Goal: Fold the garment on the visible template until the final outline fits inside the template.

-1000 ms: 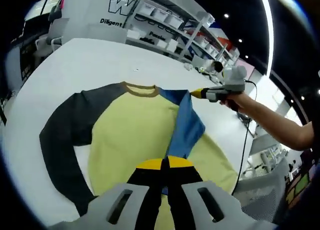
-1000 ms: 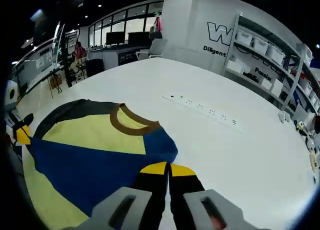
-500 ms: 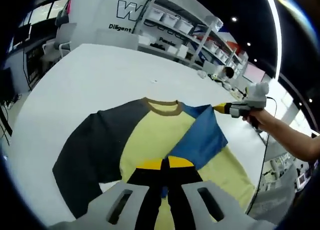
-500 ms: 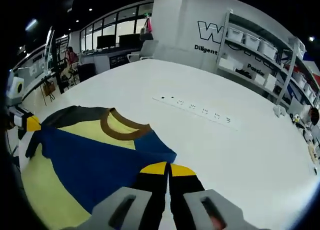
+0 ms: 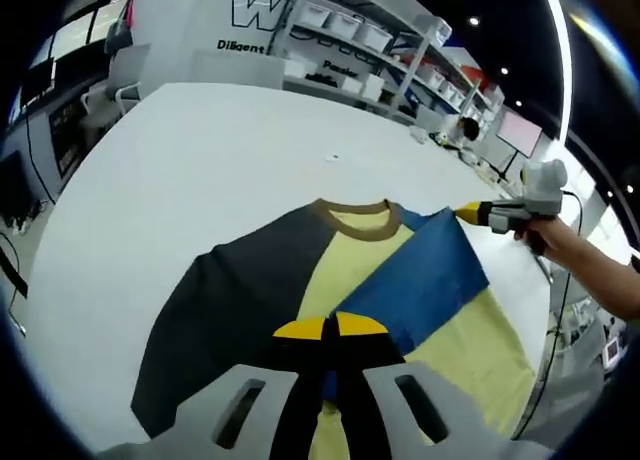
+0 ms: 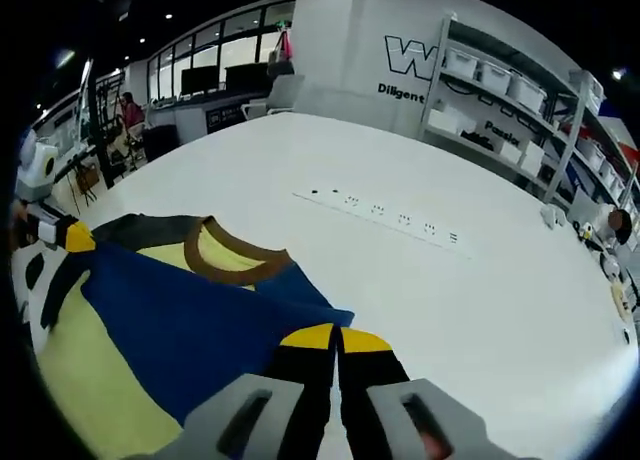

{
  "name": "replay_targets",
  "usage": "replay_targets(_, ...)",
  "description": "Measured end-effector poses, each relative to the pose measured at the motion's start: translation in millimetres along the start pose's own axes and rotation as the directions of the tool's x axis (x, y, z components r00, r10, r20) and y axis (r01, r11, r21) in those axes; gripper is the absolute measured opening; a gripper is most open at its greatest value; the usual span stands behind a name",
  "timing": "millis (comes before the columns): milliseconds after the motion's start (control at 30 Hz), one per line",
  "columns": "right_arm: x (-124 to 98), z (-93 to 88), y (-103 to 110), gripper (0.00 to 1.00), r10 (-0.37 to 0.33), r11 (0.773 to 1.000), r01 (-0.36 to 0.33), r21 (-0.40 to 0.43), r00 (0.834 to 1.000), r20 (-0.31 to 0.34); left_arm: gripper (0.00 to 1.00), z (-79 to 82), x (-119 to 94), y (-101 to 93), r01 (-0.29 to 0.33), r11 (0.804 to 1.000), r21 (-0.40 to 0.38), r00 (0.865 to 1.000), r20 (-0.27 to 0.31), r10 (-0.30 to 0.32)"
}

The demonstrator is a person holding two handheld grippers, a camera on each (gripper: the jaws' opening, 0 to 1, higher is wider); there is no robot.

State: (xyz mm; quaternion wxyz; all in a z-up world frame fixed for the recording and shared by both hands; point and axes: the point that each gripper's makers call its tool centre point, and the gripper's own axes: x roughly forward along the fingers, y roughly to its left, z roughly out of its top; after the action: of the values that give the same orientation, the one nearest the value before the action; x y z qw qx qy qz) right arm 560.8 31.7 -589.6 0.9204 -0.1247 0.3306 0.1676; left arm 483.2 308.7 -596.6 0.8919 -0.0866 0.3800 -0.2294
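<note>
both claws gripping blue sleeve

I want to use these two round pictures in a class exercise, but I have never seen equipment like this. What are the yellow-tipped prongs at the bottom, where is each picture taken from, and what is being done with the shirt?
A person holds a two-jaw gripper in each hand, and each carries a fisheye camera looking along its jaws. The prongs are those jaws. The left gripper view shows the left gripper; the right gripper view shows the right gripper, which also appears at the right of the left gripper view. On the white table lies a shirt with a yellow body, brown collar and dark sleeve. Both grippers are shut on its blue sleeve, stretched across the body between them. A power strip lies beyond.
</note>
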Motion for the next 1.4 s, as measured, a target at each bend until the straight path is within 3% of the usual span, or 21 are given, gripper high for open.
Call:
replay_targets(267, 9, 2.7, 3, 0.0, -0.008, 1.0, 0.008, 0.009, 1.0, -0.013, 0.0, 10.0, 14, 18.8, -0.04, 0.999, 0.029, 0.999, -0.024, 0.041)
replay_targets(667, 26, -9.0, 4, 0.0, -0.013, 1.0, 0.014, 0.014, 0.998, -0.062, 0.0, 3.6, 35, 36.0, -0.096, 0.991, 0.091, 0.993, -0.058, 0.102)
replay_targets(833, 32, -13.5, 2, 0.0, 0.0, 0.997, 0.005, 0.072, 0.997, -0.071, 0.0, 3.1, 37, 39.2, -0.102, 0.99, 0.097, 0.992, -0.061, 0.108)
replay_targets(1067, 35, -19.5, 4, 0.0, 0.003, 0.999, 0.002, 0.054, 0.996, -0.091, 0.0, 4.3, 38, 42.4, -0.111, 0.988, 0.104, 0.992, -0.055, 0.117)
replay_targets(1200, 36, -22.6, 4, 0.0, 0.007, 0.999, -0.003, 0.045, 0.995, -0.097, 0.01, 6.2, 35, 49.3, -0.149, 0.976, 0.161, 0.986, -0.048, 0.159)
replay_targets(1400, 29, -18.3, -4, 0.0, -0.007, 0.998, 0.012, 0.069, 0.997, -0.07, 0.04, 9.7, 27, 51.0, -0.157, 0.965, 0.209, 0.986, -0.027, 0.166)
